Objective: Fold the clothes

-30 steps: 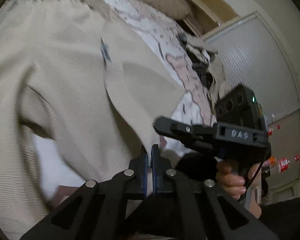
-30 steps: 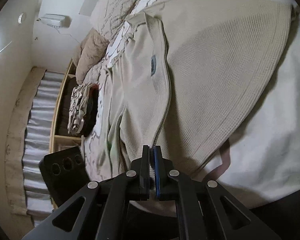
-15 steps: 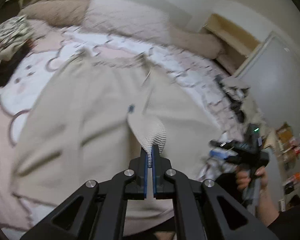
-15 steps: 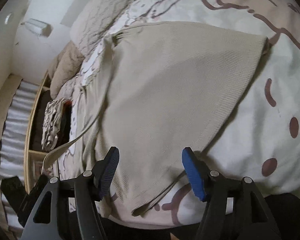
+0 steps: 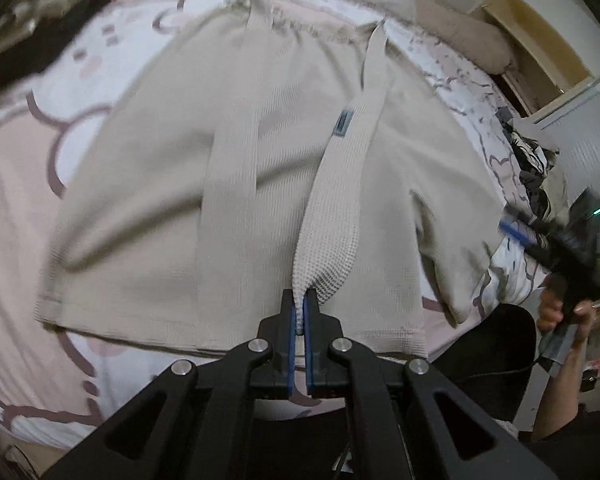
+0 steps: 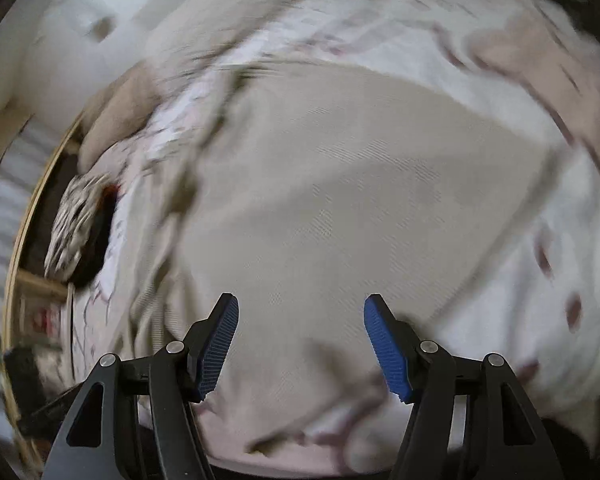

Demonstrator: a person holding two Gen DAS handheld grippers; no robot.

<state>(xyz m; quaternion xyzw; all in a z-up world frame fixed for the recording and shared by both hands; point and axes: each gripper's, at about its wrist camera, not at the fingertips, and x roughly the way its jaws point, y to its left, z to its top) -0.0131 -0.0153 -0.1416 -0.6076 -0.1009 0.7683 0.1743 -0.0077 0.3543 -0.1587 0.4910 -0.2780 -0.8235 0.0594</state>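
On the bed (image 5: 28, 184), its pink cartoon-print sheet showing on the left, a beige waffle-knit garment (image 5: 148, 184) lies spread flat, its gathered waistband toward the pillows. Two long straps run down its middle: one lies loose on the fabric, and the other strap (image 5: 340, 184) is lifted, its end pinched tight between the blue pads of my left claw (image 5: 299, 312). To do this well, I judge I should draw that strap straight and lay it flat along the garment's body before letting go, so no twist gets trapped in the fold. Off the right edge of the bed, my right claw (image 6: 300, 340) hangs above the cloth with its jaws spread and nothing between them, free to pin or smooth the hem next. The right view is blurred.
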